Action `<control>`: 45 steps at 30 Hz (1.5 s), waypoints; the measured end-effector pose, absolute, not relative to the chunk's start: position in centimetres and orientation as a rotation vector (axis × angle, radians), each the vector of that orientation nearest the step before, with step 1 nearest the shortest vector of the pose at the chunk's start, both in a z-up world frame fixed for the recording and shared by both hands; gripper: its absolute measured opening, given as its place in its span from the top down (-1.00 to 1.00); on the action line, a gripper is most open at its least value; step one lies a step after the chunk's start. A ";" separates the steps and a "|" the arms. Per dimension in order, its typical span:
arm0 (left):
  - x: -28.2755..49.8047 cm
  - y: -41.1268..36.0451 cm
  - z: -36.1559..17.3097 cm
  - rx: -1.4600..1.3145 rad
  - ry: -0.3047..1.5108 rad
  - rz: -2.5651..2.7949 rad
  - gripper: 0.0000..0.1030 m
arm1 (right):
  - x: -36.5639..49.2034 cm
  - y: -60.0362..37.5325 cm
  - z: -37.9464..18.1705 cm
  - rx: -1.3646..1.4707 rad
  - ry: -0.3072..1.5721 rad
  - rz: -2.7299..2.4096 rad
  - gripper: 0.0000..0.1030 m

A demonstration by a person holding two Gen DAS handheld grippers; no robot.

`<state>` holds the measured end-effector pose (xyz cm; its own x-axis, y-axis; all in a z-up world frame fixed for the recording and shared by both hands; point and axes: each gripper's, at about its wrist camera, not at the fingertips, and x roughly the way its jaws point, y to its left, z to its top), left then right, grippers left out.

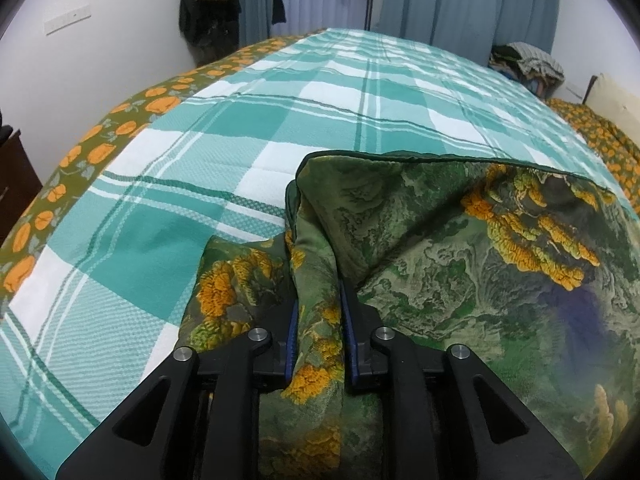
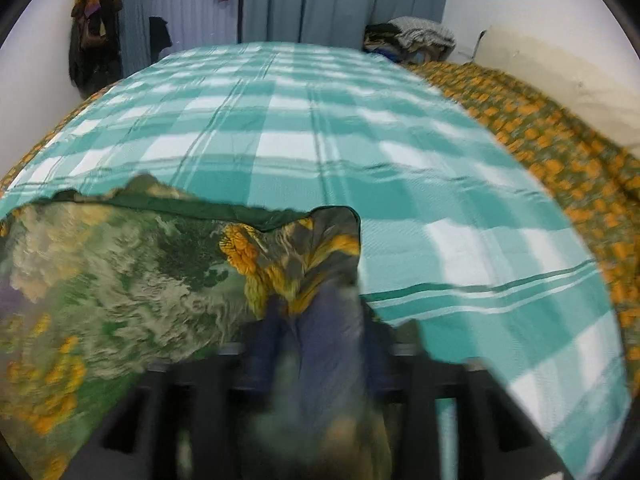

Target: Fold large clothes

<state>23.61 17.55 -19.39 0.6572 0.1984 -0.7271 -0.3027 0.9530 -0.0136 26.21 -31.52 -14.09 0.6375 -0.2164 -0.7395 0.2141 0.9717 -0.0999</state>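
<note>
The left gripper (image 1: 318,308) clamps a bunched fold of the green and orange printed garment (image 1: 460,248), which lies on the near part of the bed's teal plaid cover (image 1: 280,120). The right gripper (image 2: 320,320) is blurred, its jaws apart with cloth between them. Beyond, a clothes pile (image 2: 412,38) sits at the bed's far corner before blue curtains (image 2: 340,0).

The left gripper (image 1: 319,300) is angled downward, its 2 black fingers (image 1: 294,320) held narrowly apart with cloth gathered between them. The right gripper (image 2: 320,320) is blurred, its jaws spread wider.
</note>
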 end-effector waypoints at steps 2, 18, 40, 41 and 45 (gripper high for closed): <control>23.3 17.5 -19.1 -0.134 0.812 0.295 0.44 | 24.8 -30.9 -11.8 -0.005 0.819 -0.258 -0.22; 19.6 17.2 -15.8 -0.127 0.826 0.318 -0.49 | 17.2 -27.5 -1.3 -0.080 0.686 -0.313 -0.22; 16.1 5.1 -9.3 0.027 0.806 -0.004 -0.78 | 16.7 -29.5 -14.7 0.065 0.971 -0.121 -0.22; 16.5 4.5 -9.1 0.024 0.815 -0.021 -0.78 | 16.5 -30.5 -15.7 0.094 0.987 -0.168 -0.22; 20.0 1.6 -8.5 0.020 0.846 -0.101 -0.78 | 14.2 -32.8 -14.2 0.173 0.911 -0.187 -0.22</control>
<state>19.99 1.60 -8.46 0.6585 -0.0811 -0.7482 0.0972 0.9950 -0.0222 14.23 -32.82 -14.20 0.5986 -0.0872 -0.7963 0.2339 0.9698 0.0696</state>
